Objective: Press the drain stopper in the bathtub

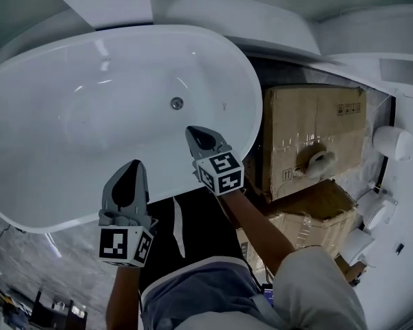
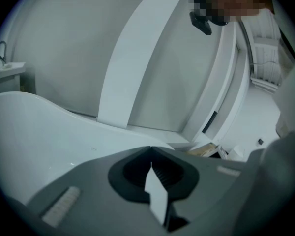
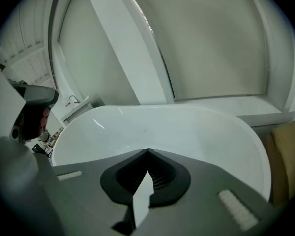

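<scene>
A white oval bathtub (image 1: 69, 108) fills the head view's left and middle. Its round metal drain stopper (image 1: 177, 103) sits in the tub floor toward the right end. My right gripper (image 1: 195, 131) is shut and empty, hanging over the tub's near rim, below and slightly right of the stopper, apart from it. My left gripper (image 1: 133, 165) is also shut and empty, lower and to the left, over the tub's near edge. In the right gripper view the shut gripper (image 3: 147, 152) faces the tub basin (image 3: 187, 127). The left gripper (image 2: 151, 149) looks over the tub rim (image 2: 39, 132). Neither gripper view shows the stopper.
Stacked cardboard boxes (image 1: 313, 136) stand right of the tub. White bathroom fixtures (image 1: 392, 141) sit at the far right. Another white tub edge (image 1: 261, 19) runs along the top. The person's legs (image 1: 193, 280) are against the tub's near rim.
</scene>
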{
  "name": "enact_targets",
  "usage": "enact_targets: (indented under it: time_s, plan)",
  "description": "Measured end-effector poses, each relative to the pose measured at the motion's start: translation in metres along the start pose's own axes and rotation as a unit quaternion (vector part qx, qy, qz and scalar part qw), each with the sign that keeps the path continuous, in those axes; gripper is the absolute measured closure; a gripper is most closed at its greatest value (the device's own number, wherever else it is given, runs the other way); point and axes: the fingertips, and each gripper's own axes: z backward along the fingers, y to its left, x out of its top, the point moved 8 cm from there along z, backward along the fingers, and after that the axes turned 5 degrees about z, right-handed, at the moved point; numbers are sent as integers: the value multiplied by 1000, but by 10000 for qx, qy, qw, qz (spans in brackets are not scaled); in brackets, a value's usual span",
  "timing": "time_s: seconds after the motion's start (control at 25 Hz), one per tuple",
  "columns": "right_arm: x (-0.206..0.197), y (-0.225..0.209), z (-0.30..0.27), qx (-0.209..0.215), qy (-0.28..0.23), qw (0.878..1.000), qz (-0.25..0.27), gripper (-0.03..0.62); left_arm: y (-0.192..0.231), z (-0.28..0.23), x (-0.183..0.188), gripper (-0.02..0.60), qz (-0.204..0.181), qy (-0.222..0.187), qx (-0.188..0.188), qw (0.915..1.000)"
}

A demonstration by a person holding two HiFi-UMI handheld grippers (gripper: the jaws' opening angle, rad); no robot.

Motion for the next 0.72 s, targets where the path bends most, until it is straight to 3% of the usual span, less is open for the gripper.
enact_targets:
  time_s: [0.36, 0.72]
  plan:
    - [48, 28, 64, 82, -325, 9992, 197, 600, -19, 40, 21, 581, -34, -122, -69, 9999]
    - [98, 45, 134, 249, -680, 9968, 344, 600, -45, 74, 56, 581, 167, -352, -149, 9991]
